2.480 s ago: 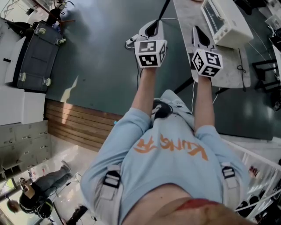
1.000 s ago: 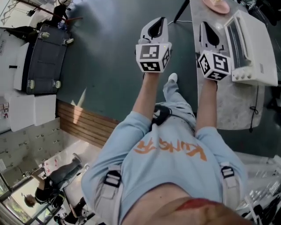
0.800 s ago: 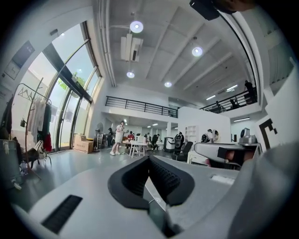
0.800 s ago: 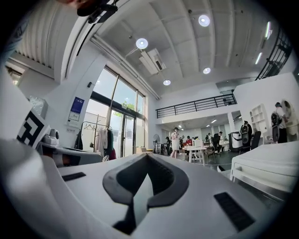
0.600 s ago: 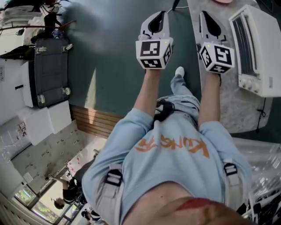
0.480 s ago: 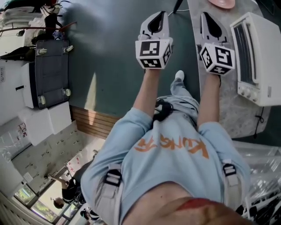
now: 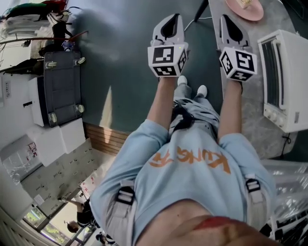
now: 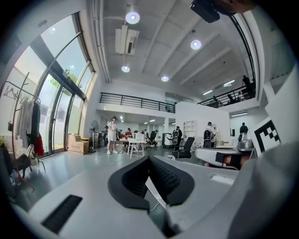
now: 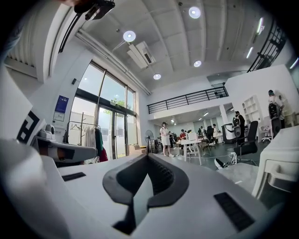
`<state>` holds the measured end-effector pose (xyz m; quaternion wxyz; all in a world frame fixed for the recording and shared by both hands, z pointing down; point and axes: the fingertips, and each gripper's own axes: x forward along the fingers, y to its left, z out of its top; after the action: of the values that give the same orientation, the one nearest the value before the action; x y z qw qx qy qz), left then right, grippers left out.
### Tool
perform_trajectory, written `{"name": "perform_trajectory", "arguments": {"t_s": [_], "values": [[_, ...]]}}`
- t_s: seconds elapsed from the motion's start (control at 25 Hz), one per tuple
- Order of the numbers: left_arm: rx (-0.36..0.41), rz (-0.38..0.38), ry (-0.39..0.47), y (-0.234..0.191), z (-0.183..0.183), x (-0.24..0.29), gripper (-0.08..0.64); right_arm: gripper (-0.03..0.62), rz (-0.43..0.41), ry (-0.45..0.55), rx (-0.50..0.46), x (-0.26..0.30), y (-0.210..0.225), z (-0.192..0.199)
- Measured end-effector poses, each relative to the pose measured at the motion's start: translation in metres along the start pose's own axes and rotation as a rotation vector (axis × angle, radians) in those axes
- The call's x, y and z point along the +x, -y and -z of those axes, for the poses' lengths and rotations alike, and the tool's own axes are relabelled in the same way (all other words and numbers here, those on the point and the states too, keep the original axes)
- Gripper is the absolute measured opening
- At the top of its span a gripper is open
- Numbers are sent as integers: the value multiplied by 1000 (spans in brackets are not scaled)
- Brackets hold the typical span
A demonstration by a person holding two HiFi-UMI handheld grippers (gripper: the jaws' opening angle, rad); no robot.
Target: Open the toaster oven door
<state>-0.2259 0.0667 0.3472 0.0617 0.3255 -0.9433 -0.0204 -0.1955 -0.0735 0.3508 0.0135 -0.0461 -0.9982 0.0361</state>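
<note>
The white toaster oven [image 7: 285, 79] stands on a marble table [image 7: 250, 120] at the right of the head view, its glass door shut and facing left. My right gripper [image 7: 225, 20] hangs over the table's left edge, left of the oven and apart from it, jaws shut on nothing. My left gripper [image 7: 172, 19] is held beside it over the dark floor, also shut and empty. In the right gripper view my right gripper [image 9: 147, 156] points level into the hall, with the toaster oven [image 9: 280, 163] only at the right edge. The left gripper [image 8: 148, 158] in its own view points at distant people and tables.
A pink plate [image 7: 244, 8] with food lies on the table's far end. A dark case [image 7: 62, 86] and white boxes [image 7: 53, 139] stand to the left. A cable [image 7: 202, 12] runs on the floor. My own feet [image 7: 191, 89] show below the grippers.
Both grippers have travelled forward together along the table, still shut. The toaster oven has slid from the upper right down to the right side of the head view, and the pink plate has come into sight.
</note>
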Motion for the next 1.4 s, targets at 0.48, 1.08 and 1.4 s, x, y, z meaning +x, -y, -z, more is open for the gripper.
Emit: {"name": "perform_trajectory", "arguments": {"t_s": [0.48,1.08,1.4], "values": [[-21,234,86,-1,-44,97,2,-3,194,27,-73,47,48,-43],[-20,640,11,95,-21,170,3,-2,586,-20,-88,-9,128,-26],[42,928,-47,205,-2,159,3,-2,863,-26,-69,-107,168,-19]]}}
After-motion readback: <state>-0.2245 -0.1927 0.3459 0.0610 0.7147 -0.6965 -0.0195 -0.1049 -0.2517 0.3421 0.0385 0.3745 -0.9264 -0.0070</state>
